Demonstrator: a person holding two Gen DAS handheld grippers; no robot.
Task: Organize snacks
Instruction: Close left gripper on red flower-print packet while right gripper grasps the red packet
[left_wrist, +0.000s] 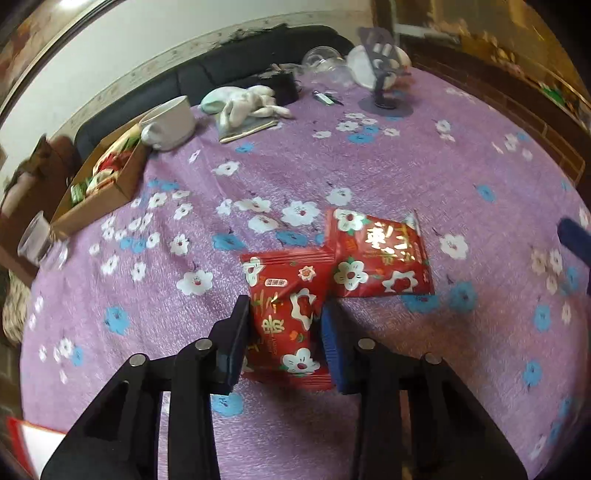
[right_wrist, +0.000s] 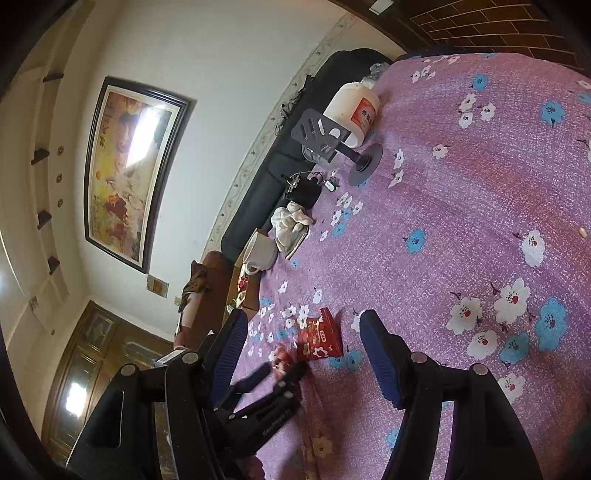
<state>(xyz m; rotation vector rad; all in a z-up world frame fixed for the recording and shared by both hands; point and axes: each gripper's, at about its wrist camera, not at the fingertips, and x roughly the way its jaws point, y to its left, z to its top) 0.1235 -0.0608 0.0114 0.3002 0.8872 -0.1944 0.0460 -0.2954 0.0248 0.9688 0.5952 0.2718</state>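
Two red snack packets with white flowers lie on the purple floral tablecloth (left_wrist: 369, 166). In the left wrist view the nearer packet (left_wrist: 291, 295) sits between my left gripper's (left_wrist: 284, 312) fingers, creased where the pads press its sides. The second packet (left_wrist: 380, 254) lies flat just beyond it to the right, overlapping its corner. In the right wrist view my right gripper (right_wrist: 303, 319) stands open above the cloth with nothing between its blue pads. Past them I see the left gripper (right_wrist: 282, 373) on the nearer packet (right_wrist: 279, 359) and the free packet (right_wrist: 319, 338).
A cardboard box (left_wrist: 110, 192) holding several snacks stands at the table's far left edge, a white mug (left_wrist: 170, 122) beside it. A crumpled cloth (left_wrist: 247, 103), a grey phone stand (left_wrist: 384, 74), a white jar (right_wrist: 351, 110) and a glass (left_wrist: 37, 240) line the edges.
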